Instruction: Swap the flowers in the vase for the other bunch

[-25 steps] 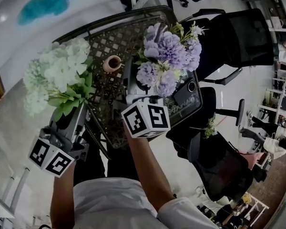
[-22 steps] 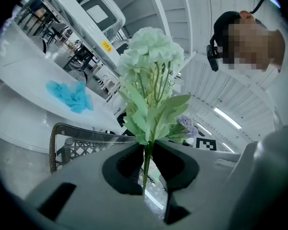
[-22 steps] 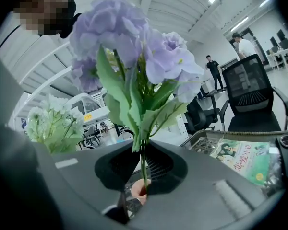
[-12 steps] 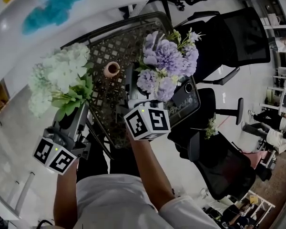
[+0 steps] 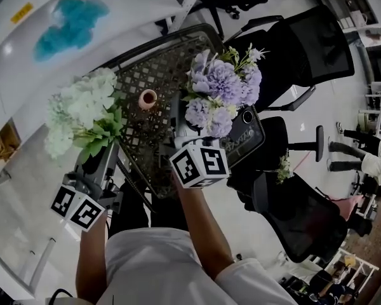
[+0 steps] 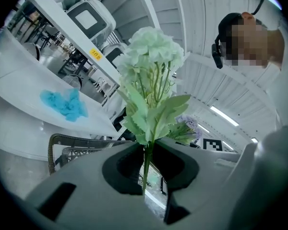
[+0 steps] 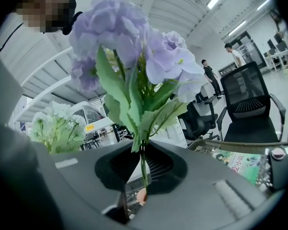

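Both bunches have risen a little over the bench [image 5: 153,65]. The left hand-held gripper [image 6: 145,169] is clamped on the stem of the white bunch [image 5: 82,110], the right hand-held gripper [image 7: 141,169] on the stem of the purple bunch [image 5: 221,91]. The pink vase [image 5: 147,98] stands on the bench between them.

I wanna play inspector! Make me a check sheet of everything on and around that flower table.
surface: metal lattice table.
job's things: small pink vase upright on it, no flowers inside; white bunch and purple bunch held up in the air.
clutter: printed paper on the table.
grippers: left gripper shut on the white bunch's stem; right gripper shut on the purple bunch's stem.
cables: nothing seen.
surroundings: black office chairs, white counter with a blue heap, people far off.
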`<act>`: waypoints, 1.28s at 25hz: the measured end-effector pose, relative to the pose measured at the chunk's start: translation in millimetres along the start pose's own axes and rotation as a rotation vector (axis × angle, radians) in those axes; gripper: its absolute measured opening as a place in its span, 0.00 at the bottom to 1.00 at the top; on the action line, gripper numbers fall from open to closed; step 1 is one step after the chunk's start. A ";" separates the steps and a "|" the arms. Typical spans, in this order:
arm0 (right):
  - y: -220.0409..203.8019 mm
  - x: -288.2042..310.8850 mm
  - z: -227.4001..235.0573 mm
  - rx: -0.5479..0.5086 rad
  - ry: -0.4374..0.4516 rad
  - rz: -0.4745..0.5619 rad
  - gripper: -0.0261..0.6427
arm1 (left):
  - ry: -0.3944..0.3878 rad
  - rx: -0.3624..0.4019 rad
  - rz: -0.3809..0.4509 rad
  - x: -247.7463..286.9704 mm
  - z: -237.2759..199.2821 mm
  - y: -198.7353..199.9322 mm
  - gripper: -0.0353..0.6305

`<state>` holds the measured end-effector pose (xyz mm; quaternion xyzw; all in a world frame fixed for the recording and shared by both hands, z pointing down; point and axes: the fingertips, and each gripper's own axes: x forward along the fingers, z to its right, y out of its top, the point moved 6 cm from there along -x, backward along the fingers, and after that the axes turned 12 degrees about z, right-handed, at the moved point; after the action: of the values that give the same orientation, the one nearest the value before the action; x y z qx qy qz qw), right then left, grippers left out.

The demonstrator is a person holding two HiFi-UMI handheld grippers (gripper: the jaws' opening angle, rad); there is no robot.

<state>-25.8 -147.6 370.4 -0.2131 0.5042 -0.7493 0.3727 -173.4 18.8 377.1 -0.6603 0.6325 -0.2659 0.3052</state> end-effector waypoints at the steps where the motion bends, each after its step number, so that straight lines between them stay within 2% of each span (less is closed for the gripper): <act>1: 0.4 -3.7 -6.0 0.001 -0.002 0.004 0.10 | -0.005 0.001 0.001 -5.7 -1.0 3.3 0.15; 10: 18.8 -20.6 -28.9 -0.011 -0.004 0.029 0.10 | -0.059 0.018 0.001 -10.8 2.2 19.3 0.14; 15: 37.9 -36.9 -40.8 -0.002 -0.011 0.039 0.10 | -0.076 0.015 0.000 -19.5 20.1 31.5 0.14; 23: 47.7 -51.9 -33.9 -0.028 -0.010 0.055 0.10 | -0.096 0.029 0.010 -17.9 15.4 34.4 0.14; 32: 53.0 -65.9 -33.4 -0.048 -0.011 0.076 0.10 | -0.156 0.008 0.011 -13.9 13.4 29.1 0.14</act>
<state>10.8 -88.0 312.3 -0.2068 0.5279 -0.7209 0.3986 -183.8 33.1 347.1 -0.6744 0.6094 -0.2145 0.3576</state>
